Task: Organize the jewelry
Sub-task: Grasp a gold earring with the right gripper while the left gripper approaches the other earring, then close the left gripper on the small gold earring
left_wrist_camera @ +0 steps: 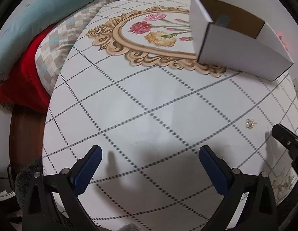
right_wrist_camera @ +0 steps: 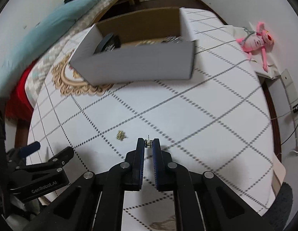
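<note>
The right gripper (right_wrist_camera: 148, 144) sits low in the centre of the right wrist view, its blue-padded fingers (right_wrist_camera: 155, 154) drawn close together and clamped on a small gold earring (right_wrist_camera: 148, 143), whose thin post sticks up between the tips. Just to the upper left of it, a second small gold piece (right_wrist_camera: 121, 135) lies loose on the table (right_wrist_camera: 206, 115); in the blur it looks like a tiny cluster, though its exact shape is hard to tell. That same piece shows at the right edge of the left wrist view (left_wrist_camera: 250, 124).

The left gripper (left_wrist_camera: 150, 156) fills the bottom of its own view with its fingers spread wide apart, holding nothing, above the white checked tabletop.

A white cardboard box (right_wrist_camera: 133, 63) stands open toward the top of the frame, on the gold floral print. Dark and shiny items lie inside it, too blurred to name. A pink plush toy (right_wrist_camera: 254, 38) rests at the upper right.
</note>
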Tool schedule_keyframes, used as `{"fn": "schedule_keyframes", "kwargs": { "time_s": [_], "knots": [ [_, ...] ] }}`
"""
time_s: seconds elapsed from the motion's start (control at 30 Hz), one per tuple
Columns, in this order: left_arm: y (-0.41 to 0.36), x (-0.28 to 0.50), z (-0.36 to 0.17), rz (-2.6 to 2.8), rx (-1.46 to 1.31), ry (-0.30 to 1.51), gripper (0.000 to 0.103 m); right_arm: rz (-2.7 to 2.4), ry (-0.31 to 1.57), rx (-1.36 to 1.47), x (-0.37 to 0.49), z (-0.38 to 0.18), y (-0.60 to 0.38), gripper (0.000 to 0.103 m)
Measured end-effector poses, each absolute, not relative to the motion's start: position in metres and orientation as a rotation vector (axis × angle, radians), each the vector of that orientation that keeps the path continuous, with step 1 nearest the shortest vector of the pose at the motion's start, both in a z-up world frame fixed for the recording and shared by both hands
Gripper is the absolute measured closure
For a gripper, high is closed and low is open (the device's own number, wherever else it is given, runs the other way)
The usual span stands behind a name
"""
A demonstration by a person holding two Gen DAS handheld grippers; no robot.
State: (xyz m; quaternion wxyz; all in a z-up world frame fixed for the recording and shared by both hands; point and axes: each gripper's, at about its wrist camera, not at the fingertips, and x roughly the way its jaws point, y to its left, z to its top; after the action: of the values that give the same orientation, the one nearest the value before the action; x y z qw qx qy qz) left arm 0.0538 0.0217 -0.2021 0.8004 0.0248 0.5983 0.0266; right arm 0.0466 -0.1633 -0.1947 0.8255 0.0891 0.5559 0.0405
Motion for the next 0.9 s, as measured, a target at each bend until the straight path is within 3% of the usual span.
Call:
{"fn": "schedule_keyframes", "kwargs": {
  "time_s": [0.2, 0.4, 0.47, 0.6, 0.67, 0.8, 0.9],
  "knots": [
    [-0.015, 0.058, -0.195, -0.042, 0.035, 1.239, 0.001, 0.029, 1.176, 0.227, 0.049, -0.192, -0.192, 0.094],
    [-0.055, 0.058, -0.193, -0.137, 0.079, 1.201, 0.008, -0.033, 1.167, 0.24, 0.045, -0.194, -0.217, 0.094],
    [-0.065, 0.059, -0.193, -0.152, 0.101, 1.193, 0.021, -0.045, 1.166, 0.243, 0.044, -0.196, -0.224, 0.094],
    [-0.076, 0.059, -0.194, -0.173, 0.116, 1.187, 0.022, -0.064, 1.162, 0.244, 0.044, -0.197, -0.231, 0.094],
    [-0.079, 0.059, -0.194, -0.176, 0.122, 1.178, 0.03, -0.067, 1.161, 0.242, 0.045, -0.198, -0.233, 0.094],
    [-0.078, 0.063, -0.197, -0.186, 0.123, 1.176, 0.036, -0.074, 1.159, 0.248, 0.046, -0.2, -0.236, 0.094],
    [-0.08, 0.064, -0.2, -0.194, 0.13, 1.185, 0.054, -0.079, 1.159, 0.255, 0.047, -0.202, -0.237, 0.094]
  ]
}}
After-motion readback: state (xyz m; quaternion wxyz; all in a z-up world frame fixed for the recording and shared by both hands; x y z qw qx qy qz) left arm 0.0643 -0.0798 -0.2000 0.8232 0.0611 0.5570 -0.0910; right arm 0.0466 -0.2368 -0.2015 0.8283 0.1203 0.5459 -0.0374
